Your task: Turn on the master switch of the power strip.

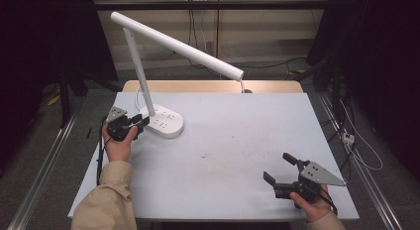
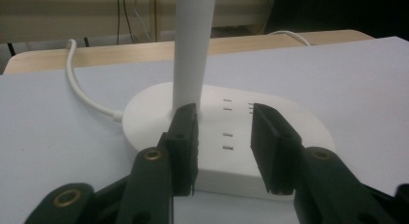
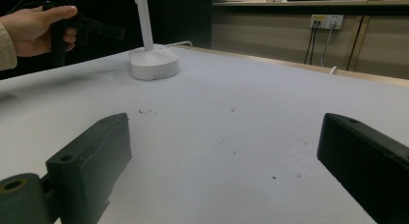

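Observation:
A white desk lamp stands at the table's back left, with an oval base (image 1: pixel 162 123), a slanted stem (image 1: pixel 138 66) and a long head bar (image 1: pixel 178 45). My left gripper (image 1: pixel 140 122) sits at the base's left edge. In the left gripper view its jaws (image 2: pixel 224 132) stand a little apart over the base (image 2: pixel 144 113), just in front of the stem (image 2: pixel 193 50), and nothing is pressed between them. My right gripper (image 1: pixel 277 166) rests near the front right, wide open and empty, its jaws (image 3: pixel 226 132) spread over bare table. The lamp base (image 3: pixel 154 64) lies far off to their left.
The grey table top (image 1: pixel 237 131) has faint specks in the middle. A wooden board (image 1: pixel 208 86) runs along its back edge. The lamp's white cable (image 2: pixel 77 84) curls off behind the base. A power strip (image 1: pixel 348 137) and cables lie on the floor to the right.

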The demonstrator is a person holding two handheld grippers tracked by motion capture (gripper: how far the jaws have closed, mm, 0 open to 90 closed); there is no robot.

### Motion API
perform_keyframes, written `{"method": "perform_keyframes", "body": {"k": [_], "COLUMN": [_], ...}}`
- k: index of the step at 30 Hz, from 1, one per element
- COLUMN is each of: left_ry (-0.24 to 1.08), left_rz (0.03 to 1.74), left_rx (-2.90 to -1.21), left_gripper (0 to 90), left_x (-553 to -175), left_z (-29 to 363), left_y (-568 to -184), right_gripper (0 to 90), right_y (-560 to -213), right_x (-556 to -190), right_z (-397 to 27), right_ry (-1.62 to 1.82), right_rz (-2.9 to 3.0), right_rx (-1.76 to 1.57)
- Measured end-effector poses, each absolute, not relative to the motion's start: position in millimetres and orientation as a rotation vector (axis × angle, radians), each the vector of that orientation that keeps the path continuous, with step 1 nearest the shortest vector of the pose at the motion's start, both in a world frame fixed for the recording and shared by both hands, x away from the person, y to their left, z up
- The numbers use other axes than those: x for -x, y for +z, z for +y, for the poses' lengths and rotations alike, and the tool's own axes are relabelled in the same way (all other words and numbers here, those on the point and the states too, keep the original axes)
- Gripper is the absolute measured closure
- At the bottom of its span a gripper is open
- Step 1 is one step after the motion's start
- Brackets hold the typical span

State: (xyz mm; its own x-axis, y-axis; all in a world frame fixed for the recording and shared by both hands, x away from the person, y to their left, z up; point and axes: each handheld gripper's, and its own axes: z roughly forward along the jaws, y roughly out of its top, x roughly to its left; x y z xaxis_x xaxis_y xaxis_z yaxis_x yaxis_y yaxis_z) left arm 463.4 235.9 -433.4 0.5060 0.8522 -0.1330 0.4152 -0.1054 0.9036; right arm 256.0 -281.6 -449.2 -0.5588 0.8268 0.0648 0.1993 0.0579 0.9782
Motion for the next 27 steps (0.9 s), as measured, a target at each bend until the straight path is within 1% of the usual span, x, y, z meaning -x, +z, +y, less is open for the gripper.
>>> {"method": "perform_keyframes", "body": {"k": [11, 24, 27], "left_ry": [0.518, 0.52, 0.521], "left_rz": [1.081, 1.079, 1.067], "left_rx": [-1.711, -1.725, -1.753], "left_gripper": [73.8, 80.9, 82.3], "left_x": [-466.0, -468.5, -470.6], "left_z": [235.1, 235.9, 233.3], "left_y": [-436.0, -437.9, -436.9], "right_gripper": [4.4, 4.3, 4.3], "right_y": [-449.3, -449.5, -449.5], "right_x": [-256.9, -257.3, -257.6], "right_z": [-282.0, -280.8, -280.7], "right_ry": [1.535, 1.54, 1.546], "right_rz": [1.818, 1.83, 1.833], "right_rx": [-1.021, -1.012, -1.011]}}
